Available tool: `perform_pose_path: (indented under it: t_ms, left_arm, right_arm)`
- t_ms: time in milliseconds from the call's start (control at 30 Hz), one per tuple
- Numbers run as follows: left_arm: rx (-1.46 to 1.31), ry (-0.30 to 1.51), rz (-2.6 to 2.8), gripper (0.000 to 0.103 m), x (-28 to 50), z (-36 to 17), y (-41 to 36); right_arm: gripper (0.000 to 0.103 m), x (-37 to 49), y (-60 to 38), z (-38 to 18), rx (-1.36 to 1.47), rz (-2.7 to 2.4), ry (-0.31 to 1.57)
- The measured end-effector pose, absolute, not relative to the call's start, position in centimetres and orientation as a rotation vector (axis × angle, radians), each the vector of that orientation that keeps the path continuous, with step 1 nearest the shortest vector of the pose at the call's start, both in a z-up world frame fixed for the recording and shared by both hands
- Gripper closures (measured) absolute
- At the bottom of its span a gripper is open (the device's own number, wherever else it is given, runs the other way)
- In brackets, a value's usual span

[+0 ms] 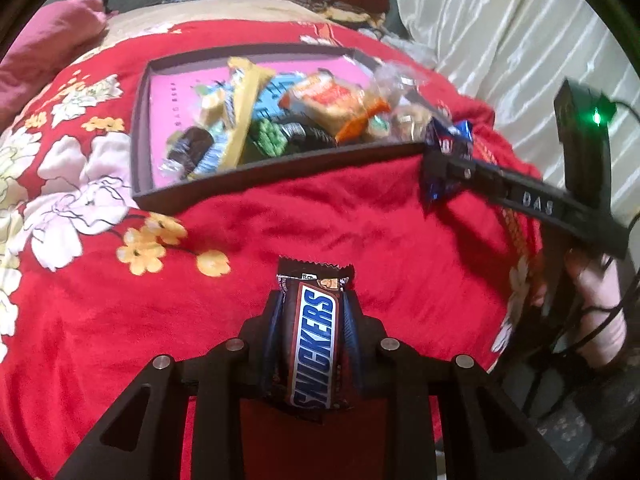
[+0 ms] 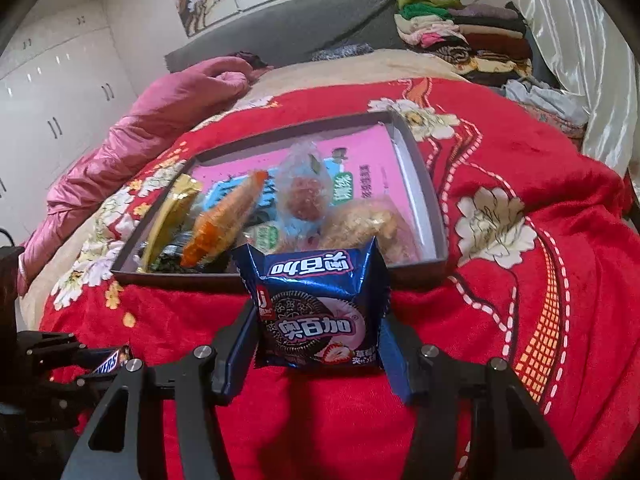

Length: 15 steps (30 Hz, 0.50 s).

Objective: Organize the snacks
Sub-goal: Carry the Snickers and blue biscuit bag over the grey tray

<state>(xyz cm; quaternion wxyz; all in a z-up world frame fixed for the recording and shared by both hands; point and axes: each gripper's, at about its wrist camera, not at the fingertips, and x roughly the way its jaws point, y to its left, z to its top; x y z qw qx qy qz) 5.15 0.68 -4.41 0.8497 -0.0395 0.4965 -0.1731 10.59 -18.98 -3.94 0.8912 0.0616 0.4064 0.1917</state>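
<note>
My left gripper (image 1: 312, 312) is shut on a brown Snickers bar (image 1: 314, 340), held above the red blanket in front of the tray. A shallow dark tray (image 1: 280, 166) with a pink floor holds several wrapped snacks. My right gripper (image 2: 318, 328) is shut on a blue cookie packet (image 2: 320, 312), held just before the tray's near rim (image 2: 180, 278). In the left wrist view the right gripper (image 1: 444, 160) shows at the tray's right corner with the blue packet (image 1: 448, 140). The Snickers bar (image 2: 108, 362) shows at lower left in the right wrist view.
A red flowered blanket (image 1: 120, 320) covers the bed. A pink quilt (image 2: 160, 120) lies at the left, folded clothes (image 2: 460, 36) are stacked at the back, and a white curtain (image 1: 500, 40) hangs at the right. White wardrobe doors (image 2: 52, 100) stand at far left.
</note>
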Motion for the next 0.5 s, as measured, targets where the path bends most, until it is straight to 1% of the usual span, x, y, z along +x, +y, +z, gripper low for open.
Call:
perform_pose_path:
  t_ms: [500]
  left_arm:
    - [-0.171, 0.925, -0.283, 0.074, 6.4, -0.6, 3.3]
  right_arm:
    - [0.047, 9.9, -18.9, -0.3, 0.146, 0.421, 0.742]
